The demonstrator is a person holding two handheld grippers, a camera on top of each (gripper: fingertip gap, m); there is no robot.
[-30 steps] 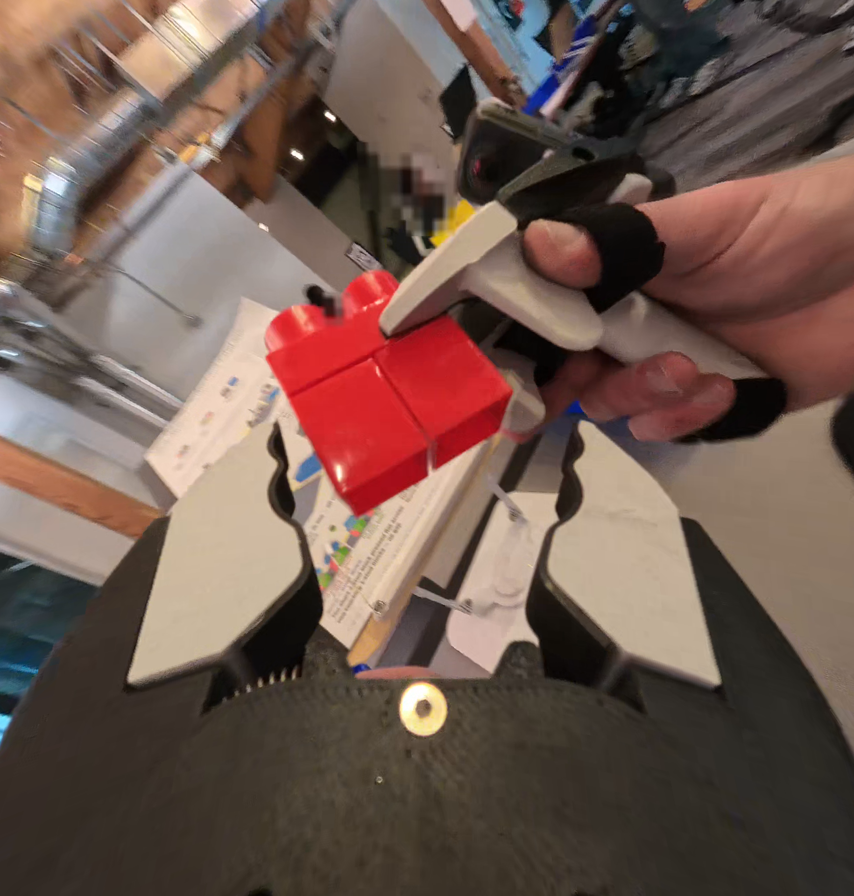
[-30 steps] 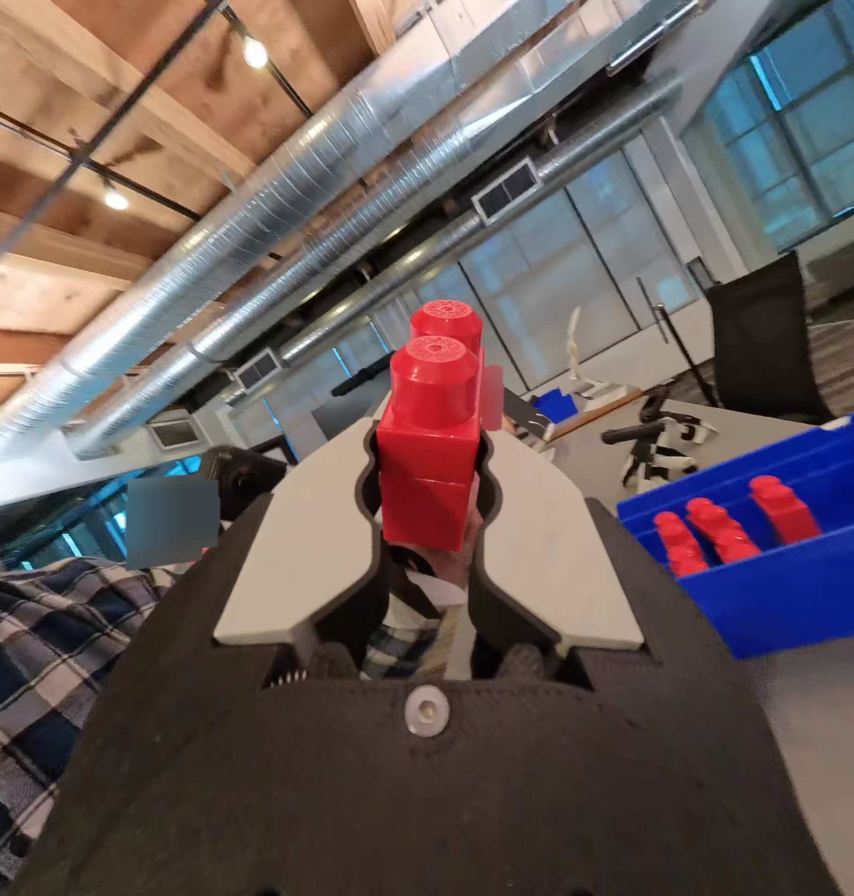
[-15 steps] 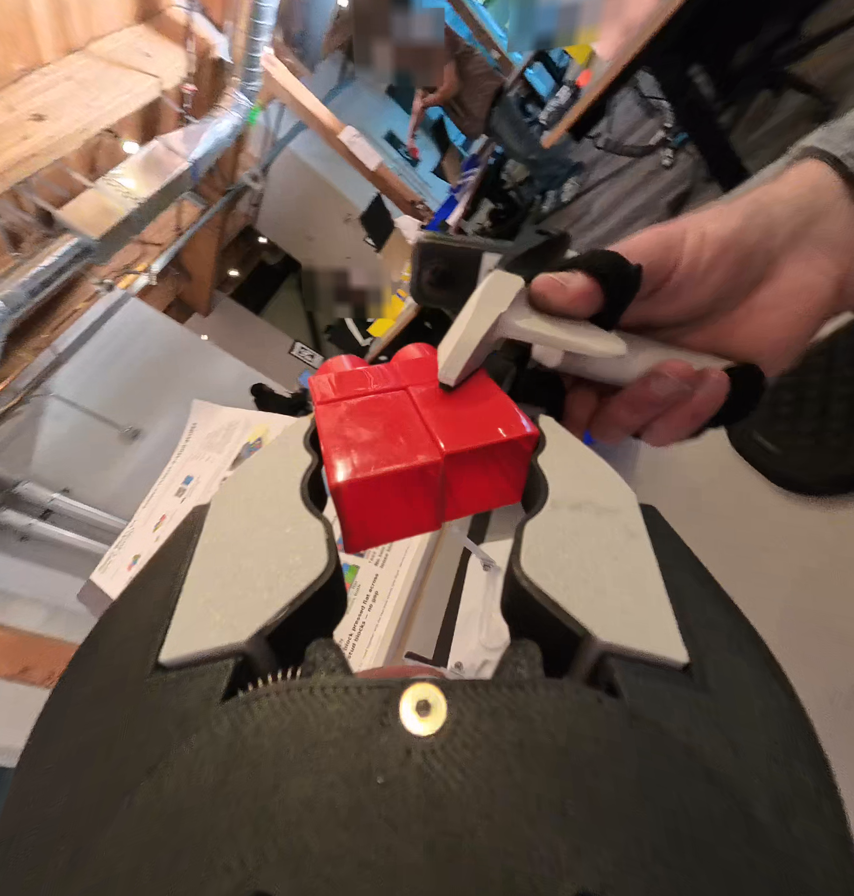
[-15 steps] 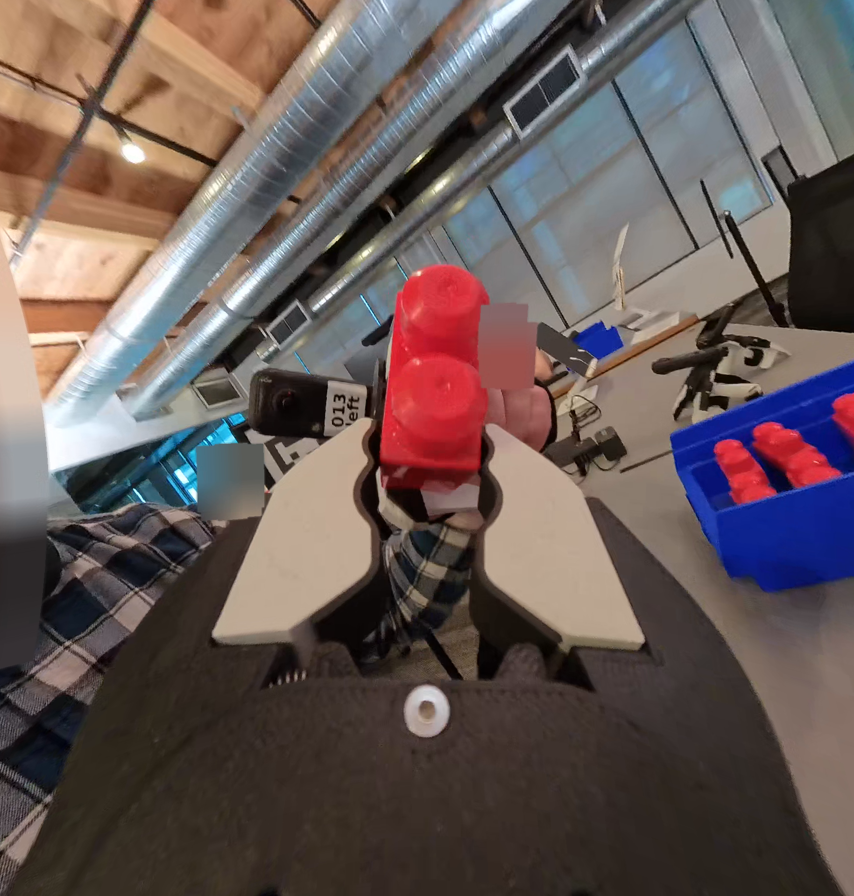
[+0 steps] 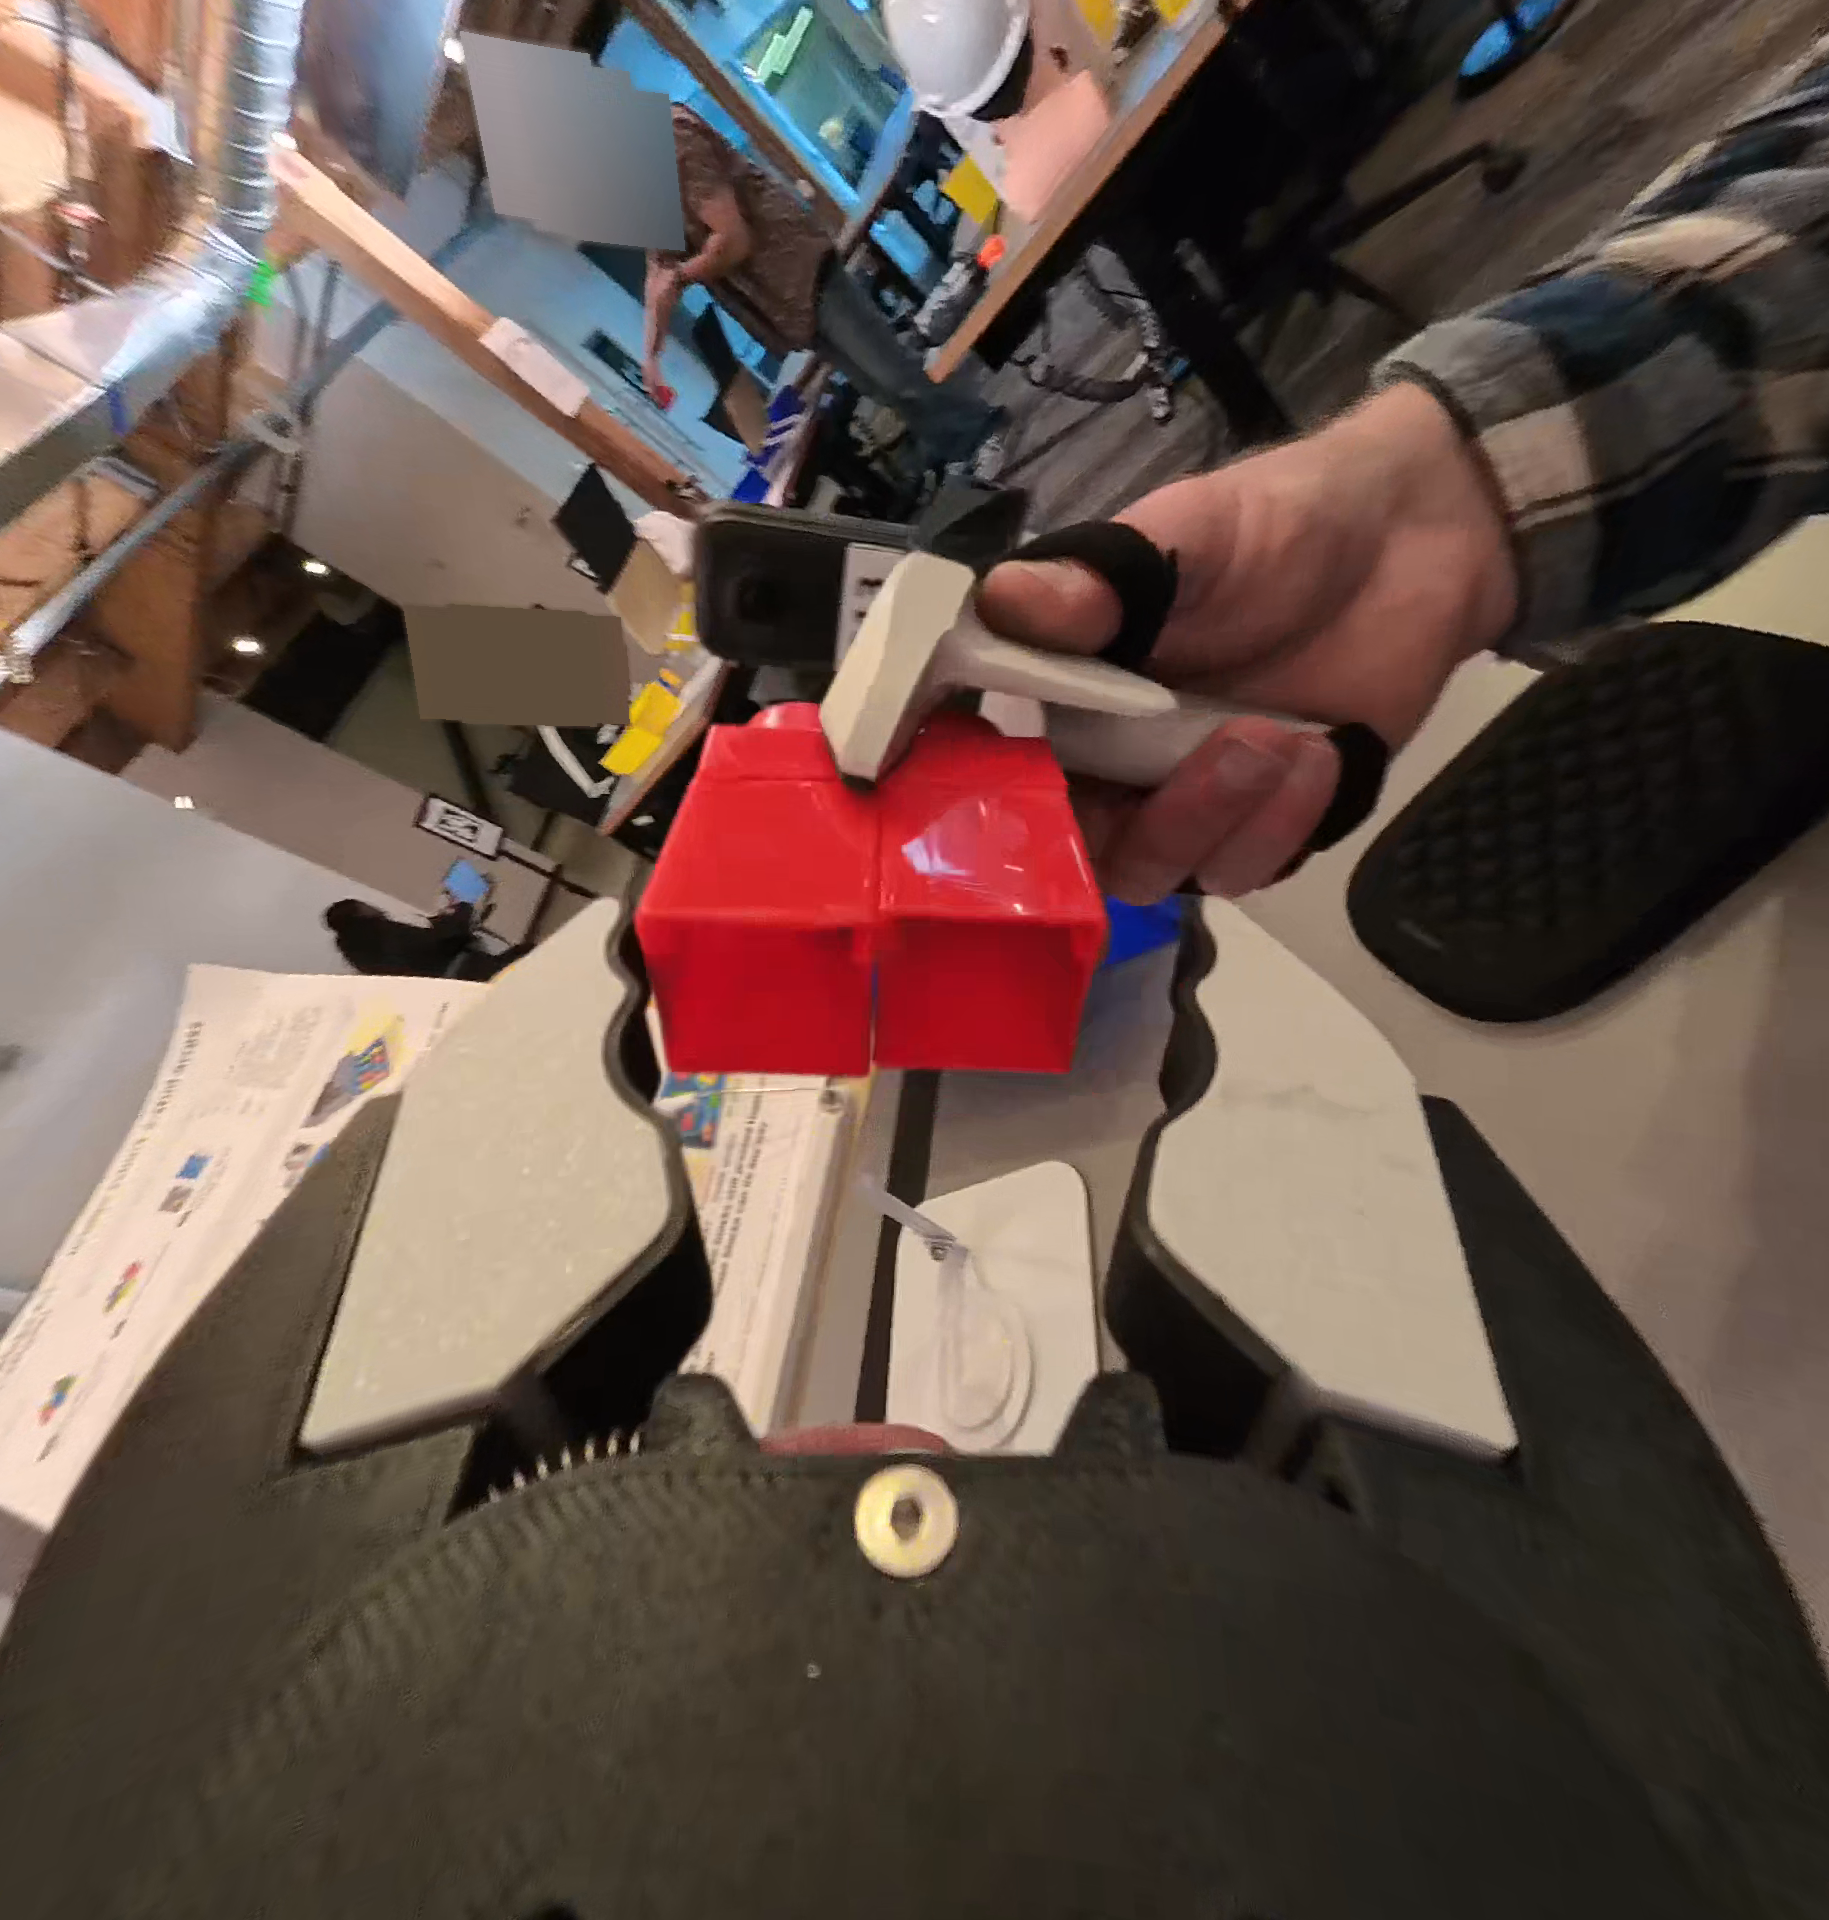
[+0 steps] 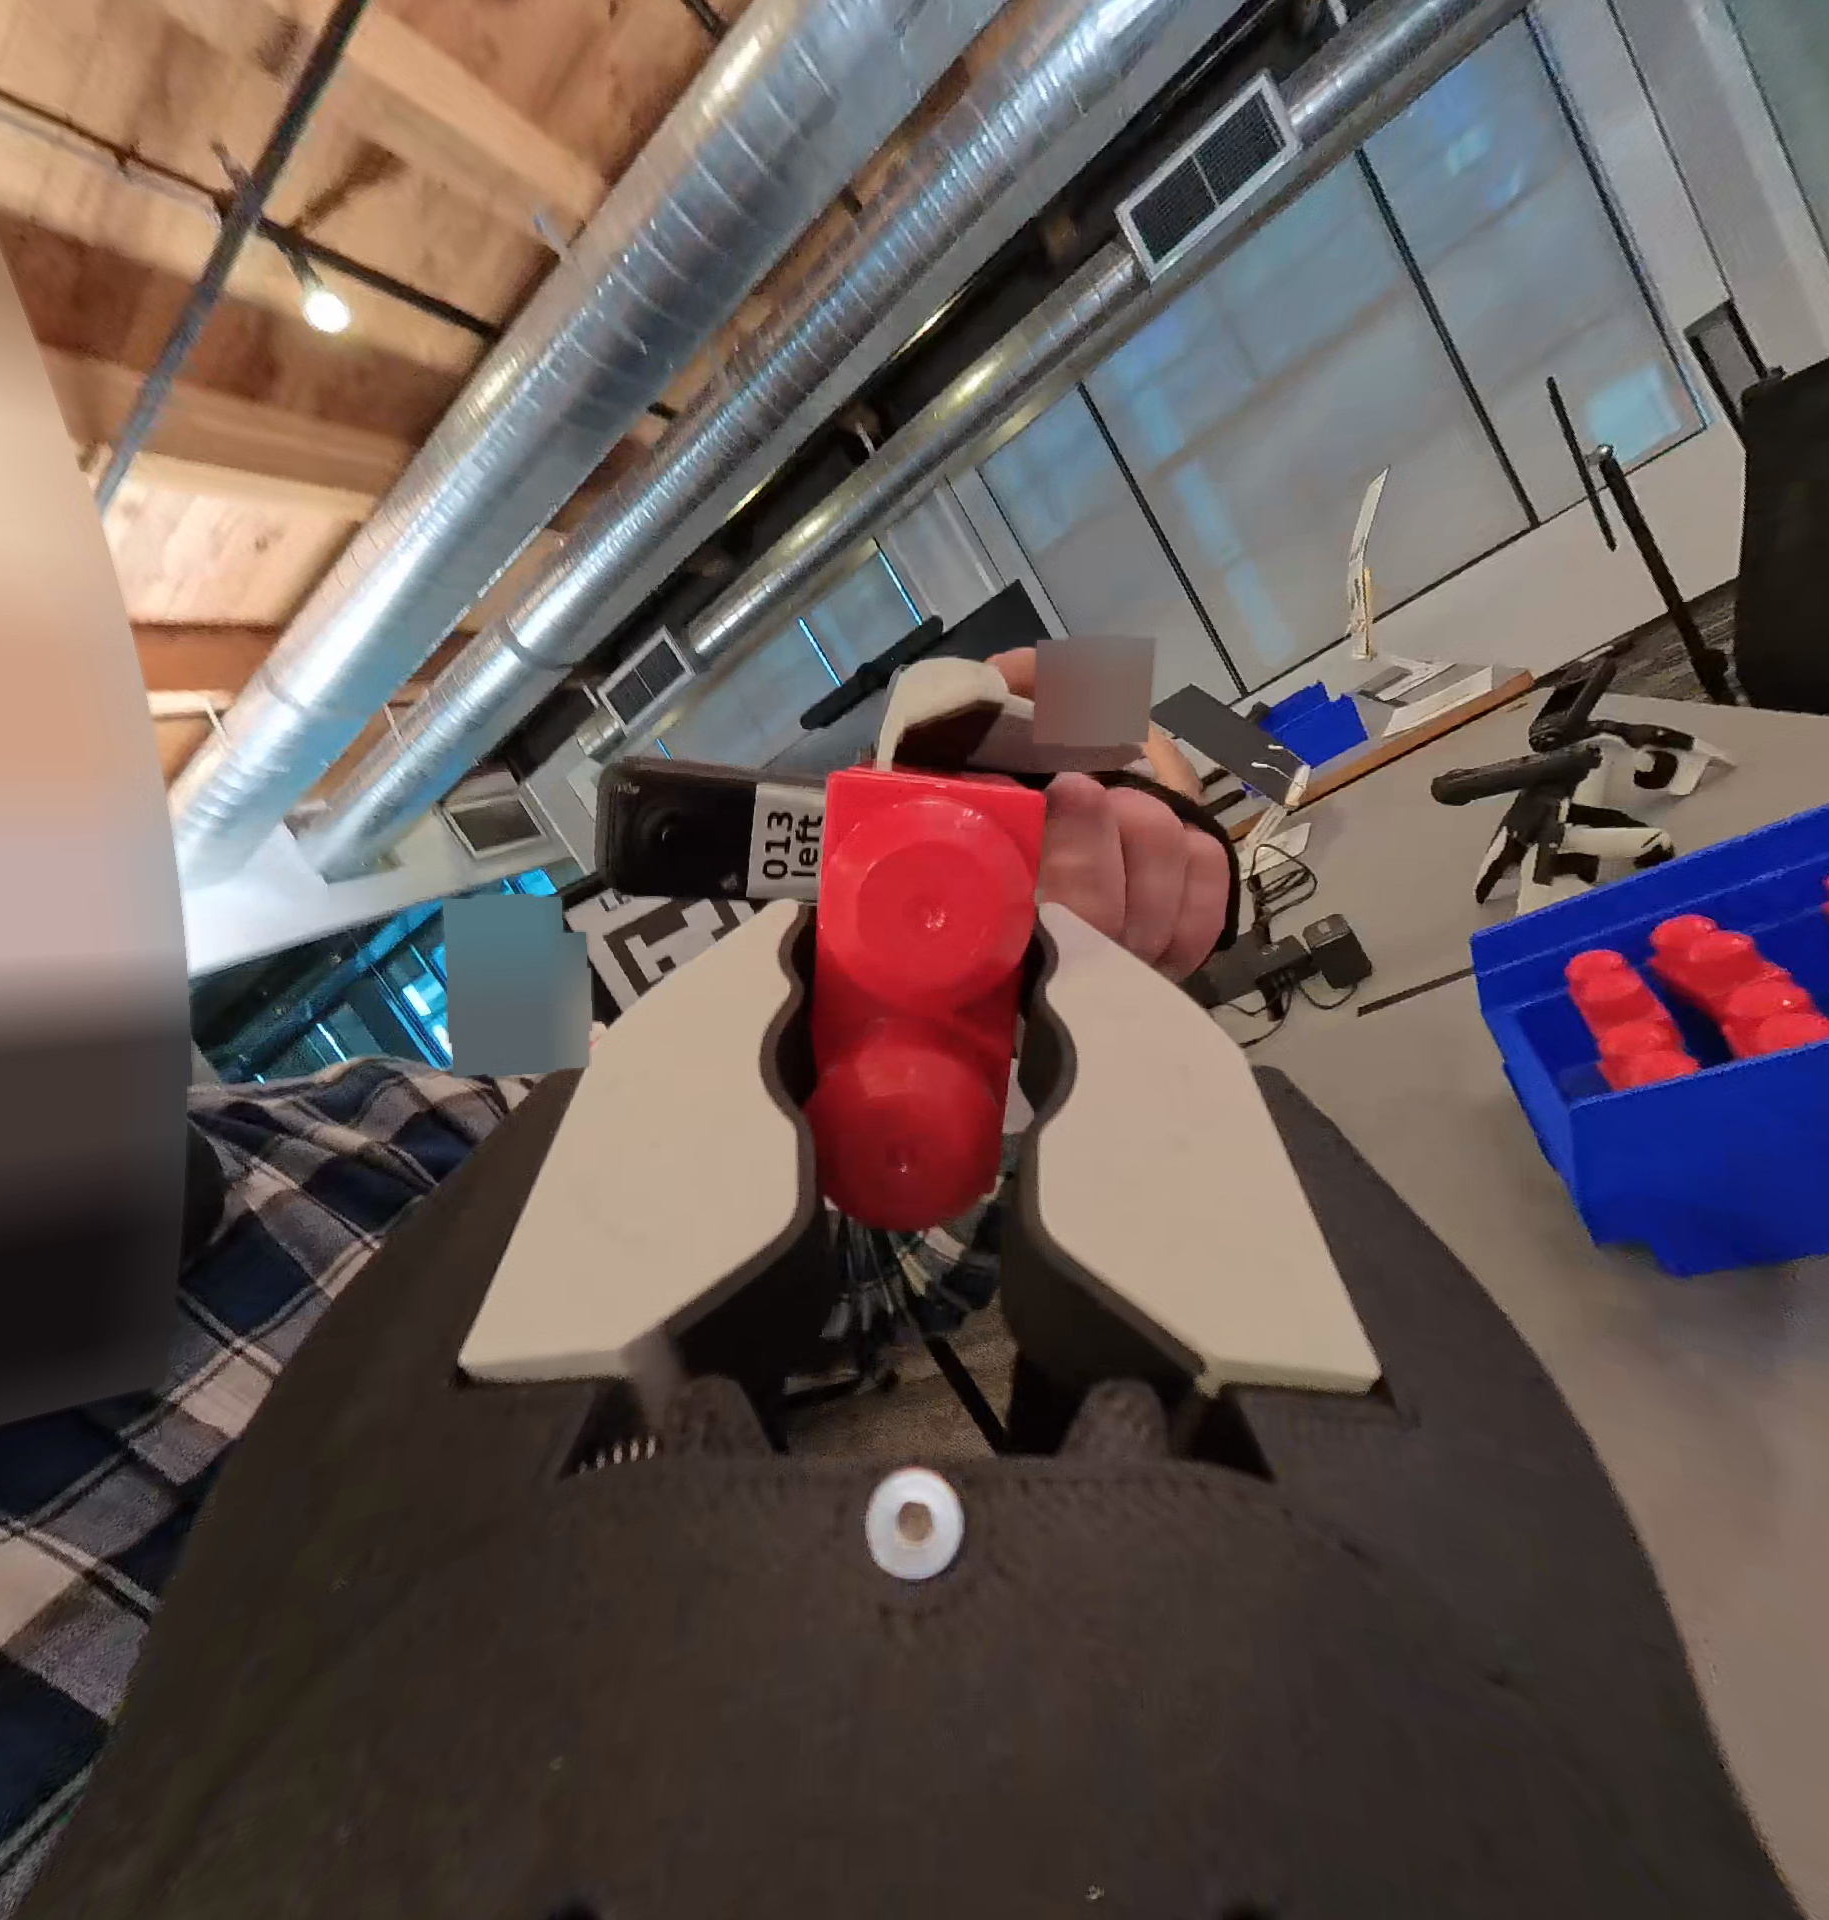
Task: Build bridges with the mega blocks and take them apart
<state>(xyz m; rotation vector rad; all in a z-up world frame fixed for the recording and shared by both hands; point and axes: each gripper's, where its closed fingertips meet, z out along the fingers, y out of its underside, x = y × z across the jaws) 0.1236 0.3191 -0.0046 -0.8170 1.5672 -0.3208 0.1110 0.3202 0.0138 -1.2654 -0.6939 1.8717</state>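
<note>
Red mega blocks sit pinched between my right gripper pads, studs facing its camera, held in the air. My left gripper is spread wide around their hollow undersides, a gap showing on the right side. Blue bin of more red blocks at 3 o'clock in the right view.

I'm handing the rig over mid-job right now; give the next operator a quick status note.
Right gripper: shut on the pair of joined red plastic mega blocks, held in the air.
Left gripper: open, fingers either side of the pair, with a gap at its right finger.
Blue plastic bin on the table holds more red blocks.
No bridge stands in view. Likely next: close the left gripper and pull the pair apart.
</note>
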